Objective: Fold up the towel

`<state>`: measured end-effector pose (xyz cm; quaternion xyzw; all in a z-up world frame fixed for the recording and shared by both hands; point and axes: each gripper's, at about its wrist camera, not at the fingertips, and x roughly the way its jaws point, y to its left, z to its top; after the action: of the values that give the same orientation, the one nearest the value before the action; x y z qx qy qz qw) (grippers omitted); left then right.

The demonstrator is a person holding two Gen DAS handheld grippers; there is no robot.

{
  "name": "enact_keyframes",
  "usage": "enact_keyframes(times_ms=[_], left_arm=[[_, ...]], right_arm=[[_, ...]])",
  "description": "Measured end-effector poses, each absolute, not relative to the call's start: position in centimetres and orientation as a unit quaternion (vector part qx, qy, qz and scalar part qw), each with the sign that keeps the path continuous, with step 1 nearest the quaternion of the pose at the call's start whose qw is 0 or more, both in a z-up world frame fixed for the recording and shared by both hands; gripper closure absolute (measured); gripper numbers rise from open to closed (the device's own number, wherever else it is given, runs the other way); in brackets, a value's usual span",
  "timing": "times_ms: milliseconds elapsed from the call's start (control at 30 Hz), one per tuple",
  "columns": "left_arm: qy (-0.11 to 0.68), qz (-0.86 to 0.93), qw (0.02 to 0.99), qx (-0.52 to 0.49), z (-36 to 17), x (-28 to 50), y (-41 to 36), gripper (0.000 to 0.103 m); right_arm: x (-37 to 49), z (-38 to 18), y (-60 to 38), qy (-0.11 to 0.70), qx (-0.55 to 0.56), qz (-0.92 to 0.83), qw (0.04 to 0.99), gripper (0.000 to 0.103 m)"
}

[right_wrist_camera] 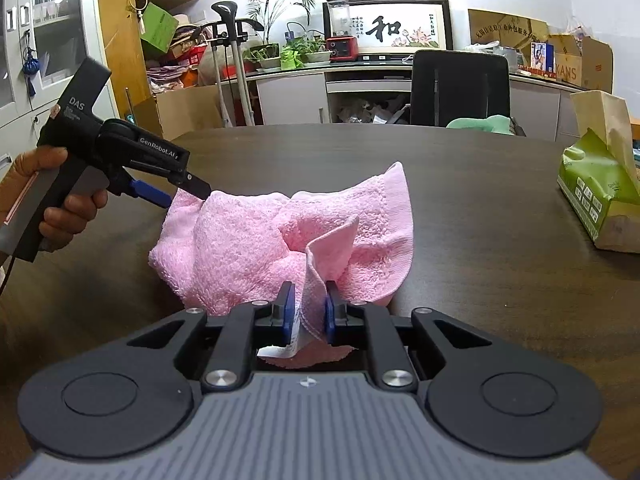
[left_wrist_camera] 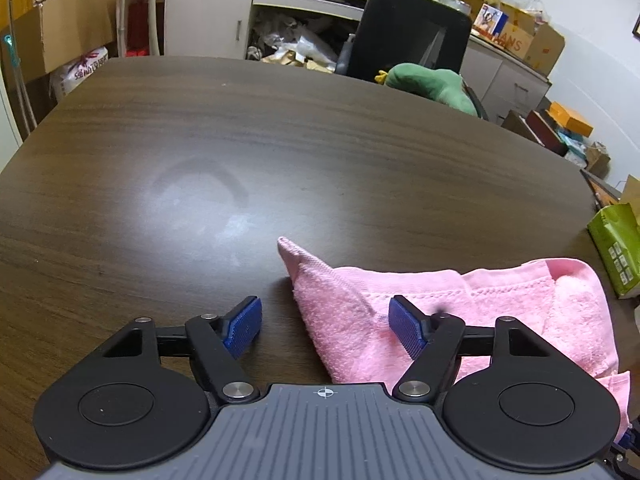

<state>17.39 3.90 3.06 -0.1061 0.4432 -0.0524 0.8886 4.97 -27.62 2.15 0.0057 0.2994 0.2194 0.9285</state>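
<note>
Towel (right_wrist_camera: 280,240) lies crumpled crosswise on table (left_wrist_camera: 280,140), edge pinched by right gripper (right_wrist_camera: 310,316) fingers; left gripper (left_wrist_camera: 326,326) fingers spread.

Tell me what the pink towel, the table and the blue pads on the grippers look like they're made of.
Pink towel: looks like cotton terry, with a fuzzy looped pile and a flat woven border band.
Table: dark wood-grain top, probably laminate or veneer; smooth, with a soft sheen and a pale ring mark.
Blue pads: seemingly rubber or moulded plastic, matte, finely ribbed.
</note>
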Motion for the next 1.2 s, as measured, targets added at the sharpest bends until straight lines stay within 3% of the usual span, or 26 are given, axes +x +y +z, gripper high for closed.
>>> enact_keyframes(times_ms=[133,367,667,733,767,833,867,967,1000,1067,1100,1133,1200], left_arm=[[0.440,-0.059,0.890,-0.107,3.4,17.4,3.6,0.068],[0.415,-0.057,0.904,-0.084,3.8,16.7,2.6,0.094],[0.371,-0.060,0.926,-0.040,4.8,13.8,1.4,0.098],[0.363,-0.066,0.928,-0.045,5.2,12.7,1.8,0.098],[0.361,-0.069,0.929,-0.047,5.4,12.2,2.0,0.098],[0.356,-0.076,0.930,-0.051,5.7,11.4,2.3,0.098],[0.353,-0.079,0.931,-0.052,5.8,11.0,2.4,0.098],[0.346,-0.083,0.933,-0.054,6.0,10.0,2.6,0.098],[0.344,-0.084,0.934,-0.055,6.0,9.7,2.7,0.098],[0.346,-0.084,0.933,-0.057,5.8,9.4,2.7,0.098],[0.347,-0.084,0.932,-0.057,5.6,9.3,2.8,0.098],[0.349,-0.084,0.932,-0.058,5.5,9.1,2.9,0.098],[0.350,-0.084,0.931,-0.060,5.2,8.7,3.2,0.098]], right_arm=[[5.0,2.1,-27.5,0.300,0.003,0.219,0.929,0.084],[5.0,2.1,-27.7,0.298,0.006,0.219,0.929,0.083],[5.1,1.9,-28.6,0.296,0.032,0.225,0.928,0.081],[5.1,1.9,-28.5,0.290,0.030,0.228,0.929,0.073],[5.0,2.0,-28.5,0.285,0.030,0.232,0.930,0.062],[4.9,2.2,-28.5,0.276,0.035,0.244,0.929,0.020],[4.9,2.4,-28.5,0.271,0.036,0.244,0.931,0.013],[5.0,3.0,-28.5,0.256,0.041,0.240,0.936,0.012],[5.2,3.0,-28.7,0.260,0.048,0.237,0.935,0.013],[5.9,3.0,-29.5,0.280,0.081,0.227,0.929,0.046],[6.3,2.8,-29.9,0.293,0.099,0.218,0.926,0.089],[6.4,2.6,-30.2,0.298,0.109,0.211,0.924,0.096],[6.1,2.4,-30.8,0.293,0.109,0.199,0.929,0.097]])
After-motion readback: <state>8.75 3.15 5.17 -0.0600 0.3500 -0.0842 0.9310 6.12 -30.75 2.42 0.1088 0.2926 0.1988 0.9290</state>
